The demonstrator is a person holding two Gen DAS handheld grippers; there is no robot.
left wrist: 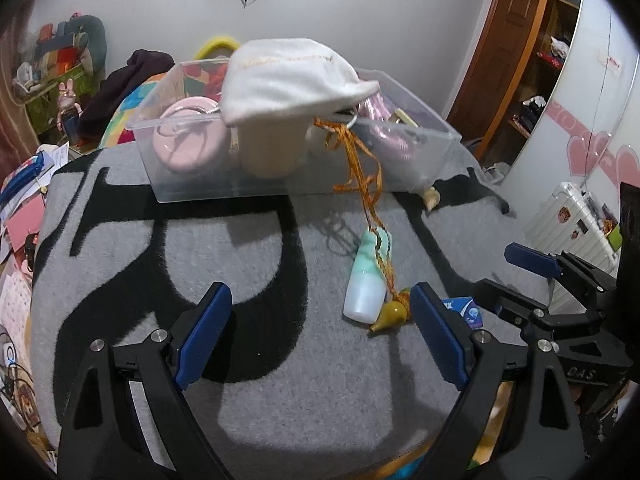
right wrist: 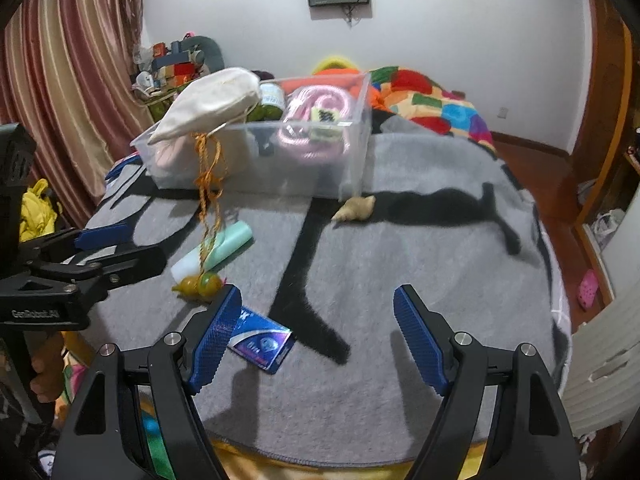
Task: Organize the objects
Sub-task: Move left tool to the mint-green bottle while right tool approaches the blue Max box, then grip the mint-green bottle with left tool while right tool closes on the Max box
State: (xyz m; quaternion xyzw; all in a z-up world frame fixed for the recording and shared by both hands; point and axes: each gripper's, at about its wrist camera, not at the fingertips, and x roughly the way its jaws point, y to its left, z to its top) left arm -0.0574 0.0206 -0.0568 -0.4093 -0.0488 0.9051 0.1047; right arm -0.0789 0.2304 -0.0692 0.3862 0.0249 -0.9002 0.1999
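A clear plastic bin (left wrist: 280, 184) (right wrist: 352, 152) stands on a grey and black blanket (left wrist: 280, 380) (right wrist: 400, 260). A white cap (left wrist: 288, 80) (right wrist: 208, 104) rests on its rim, above a pink round case (left wrist: 188, 140) and a pink coil (right wrist: 316, 120). An orange cord (left wrist: 360, 168) (right wrist: 208, 184) hangs from the bin to a yellow gourd charm (left wrist: 390, 314) (right wrist: 198, 284). A mint and white tube (left wrist: 368, 276) (right wrist: 216, 250) lies beside it. A blue packet (right wrist: 262, 340) (left wrist: 466, 310) and a ginger root (right wrist: 356, 208) (left wrist: 431, 198) lie on the blanket. My left gripper (left wrist: 320, 336) and right gripper (right wrist: 316, 336) are open and empty.
A colourful quilt (right wrist: 432, 108) lies behind the bin. Curtains (right wrist: 68, 92) hang at the left. A white suitcase (left wrist: 572, 220) and a wardrobe (left wrist: 600, 92) stand to the right. Papers and clutter (left wrist: 20, 220) lie beside the bed on the left.
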